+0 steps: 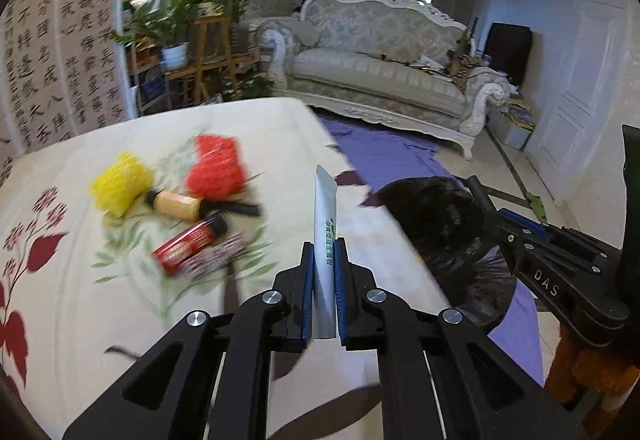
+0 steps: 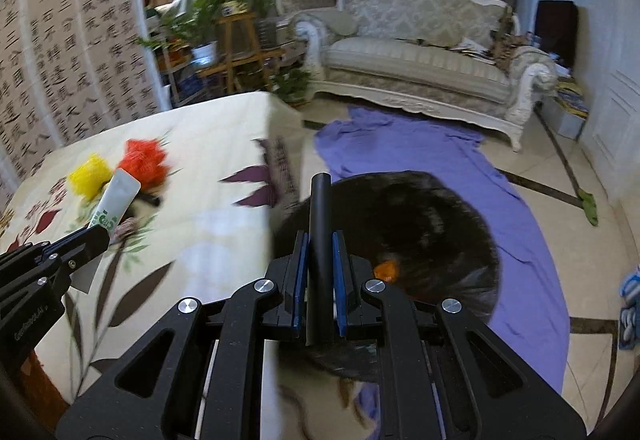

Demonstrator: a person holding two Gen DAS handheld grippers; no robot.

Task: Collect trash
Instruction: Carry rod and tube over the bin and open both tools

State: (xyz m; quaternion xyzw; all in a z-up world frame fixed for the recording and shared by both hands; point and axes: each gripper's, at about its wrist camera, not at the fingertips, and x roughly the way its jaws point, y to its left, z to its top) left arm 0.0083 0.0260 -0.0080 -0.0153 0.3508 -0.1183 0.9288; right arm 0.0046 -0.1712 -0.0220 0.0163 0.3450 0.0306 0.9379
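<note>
The black bag (image 2: 400,240) gaped beside the table (image 2: 208,240), an orange scrap (image 2: 385,271) inside it. The left gripper (image 1: 325,244) clenched a white tube (image 1: 325,224) upright between its pads; the right gripper (image 2: 320,236) clamped a black stick (image 2: 321,224) over the bag. Only the left view showed the red bottle (image 1: 188,246) on the table.

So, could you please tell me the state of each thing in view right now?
Left tool: shut on white squeeze tube, held upright.
Right tool: shut on black cylindrical stick.
Black rubbish bag: open beside the table.
Red cylindrical can: lying on floral tablecloth.
</note>
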